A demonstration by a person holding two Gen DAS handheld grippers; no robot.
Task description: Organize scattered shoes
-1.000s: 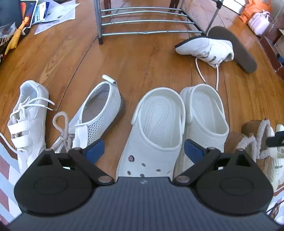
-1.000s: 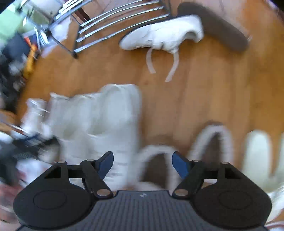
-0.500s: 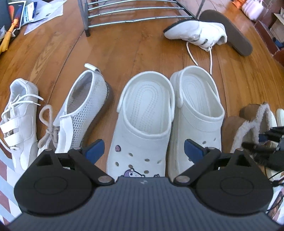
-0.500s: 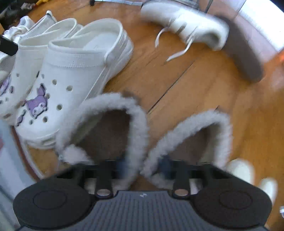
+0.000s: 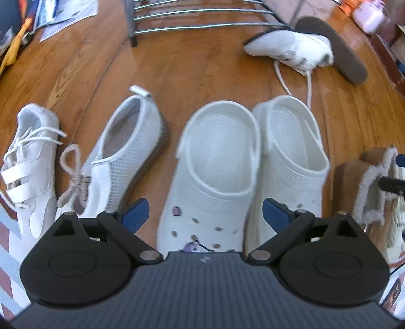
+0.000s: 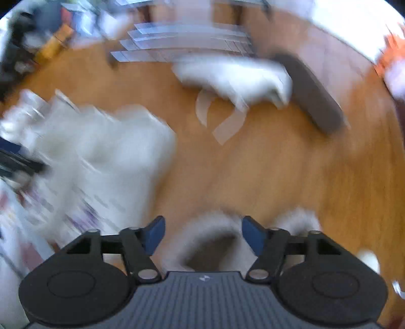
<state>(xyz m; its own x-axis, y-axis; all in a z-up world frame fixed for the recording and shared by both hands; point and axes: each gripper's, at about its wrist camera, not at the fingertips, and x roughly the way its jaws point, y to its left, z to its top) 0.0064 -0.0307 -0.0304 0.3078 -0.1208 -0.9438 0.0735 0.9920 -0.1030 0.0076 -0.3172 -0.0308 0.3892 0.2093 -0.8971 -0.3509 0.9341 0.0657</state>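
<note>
My left gripper [image 5: 205, 215] hangs open over the toe of the left one of two white clogs [image 5: 217, 162] that stand side by side; nothing is between its pads. A mesh sneaker [image 5: 126, 151] and a strap sneaker [image 5: 30, 157] lie to the left. Brown fur-lined slippers [image 5: 367, 192] sit at the right edge. The right wrist view is blurred. There my right gripper [image 6: 204, 234] is opening, its pads apart on either side of a fur-lined slipper's [image 6: 210, 243] rim without pressing on it. The second slipper [image 6: 301, 220] lies just right of it.
A metal shoe rack [image 5: 202, 17] stands at the back on the wooden floor. In front of it a white sneaker [image 5: 291, 50] lies on its side with loose laces, beside a dark flat sole [image 5: 331, 48]. Papers [image 5: 63, 12] lie far left. A striped rug edge [image 5: 7, 240] shows near left.
Half a second ago my right gripper was shut on the slippers' fur rims; its jaws have now come apart and it is swinging, blurring the view. The left gripper has barely shifted.
</note>
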